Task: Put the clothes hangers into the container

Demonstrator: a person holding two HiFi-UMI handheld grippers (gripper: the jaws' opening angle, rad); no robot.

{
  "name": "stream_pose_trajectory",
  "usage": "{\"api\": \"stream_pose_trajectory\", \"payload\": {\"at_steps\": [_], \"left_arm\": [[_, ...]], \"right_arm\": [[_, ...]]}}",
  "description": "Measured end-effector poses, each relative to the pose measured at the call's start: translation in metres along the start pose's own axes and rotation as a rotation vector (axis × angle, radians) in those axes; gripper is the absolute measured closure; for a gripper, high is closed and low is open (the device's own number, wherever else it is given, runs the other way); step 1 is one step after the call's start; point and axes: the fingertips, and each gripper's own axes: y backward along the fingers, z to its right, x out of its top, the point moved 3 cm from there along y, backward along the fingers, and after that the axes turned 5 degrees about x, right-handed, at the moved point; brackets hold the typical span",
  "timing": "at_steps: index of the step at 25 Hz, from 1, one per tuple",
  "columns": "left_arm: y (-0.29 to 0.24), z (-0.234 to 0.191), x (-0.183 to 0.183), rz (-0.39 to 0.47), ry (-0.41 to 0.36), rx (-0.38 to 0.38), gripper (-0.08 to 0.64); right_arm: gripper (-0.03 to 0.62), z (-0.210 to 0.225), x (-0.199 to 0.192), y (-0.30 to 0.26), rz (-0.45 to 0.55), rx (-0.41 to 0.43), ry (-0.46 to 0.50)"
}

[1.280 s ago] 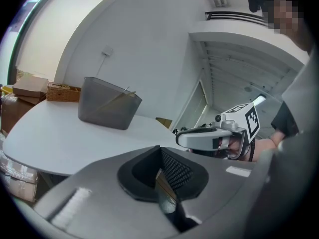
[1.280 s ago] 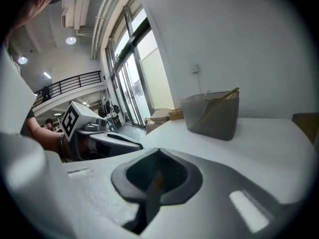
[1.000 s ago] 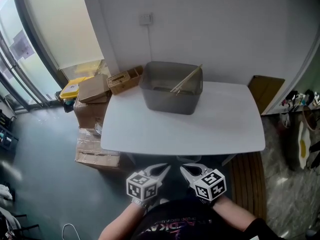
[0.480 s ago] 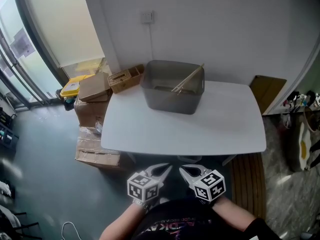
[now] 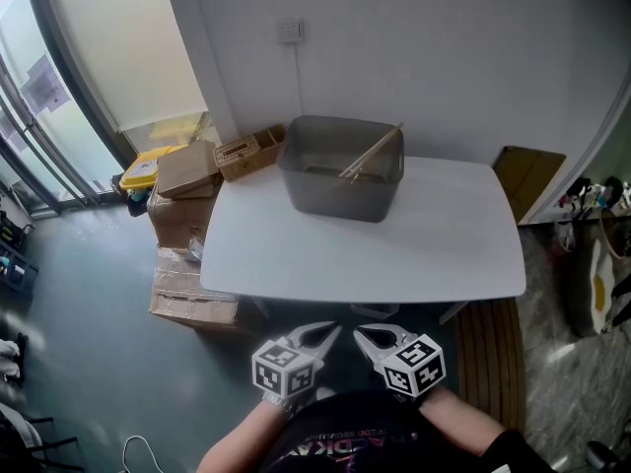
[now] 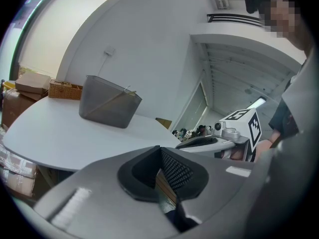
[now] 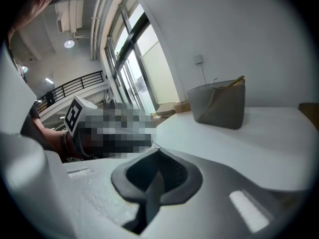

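Wooden clothes hangers (image 5: 367, 156) lean inside the grey plastic container (image 5: 340, 193), well apart from left gripper (image 5: 325, 332) and right gripper (image 5: 363, 334), jaws together, empty.

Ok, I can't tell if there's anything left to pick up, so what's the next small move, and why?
Probably none beyond resting: the table shows no loose hangers, the wooden hangers already lean in the grey bin, and both the left gripper and right gripper are shut and empty, short of the table.

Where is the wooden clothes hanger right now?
In the head view, the wooden hanger stands tilted inside the grey container at the far side of the white table, its end poking over the container's right rim.
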Motion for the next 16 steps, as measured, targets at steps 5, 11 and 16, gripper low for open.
{"api": "stream_pose_trajectory", "payload": {"at_steps": [5, 11, 16], "left_arm": [[0.0025, 0.0026, -0.0011, 0.0, -0.003, 0.001, 0.554], [0.0048, 0.007, -0.0024, 0.003, -0.003, -0.003, 0.554], [0.0036, 0.0081, -0.0033, 0.002, -0.011, -0.006, 0.554]], "right_arm": [[0.591, -0.0031, -0.0014, 0.0007, 0.001, 0.003, 0.002], [0.591, -0.0058, -0.0032, 0.0031, 0.001, 0.003, 0.003], [0.591, -0.0051, -0.0045, 0.0032, 0.003, 0.002, 0.003]]}}
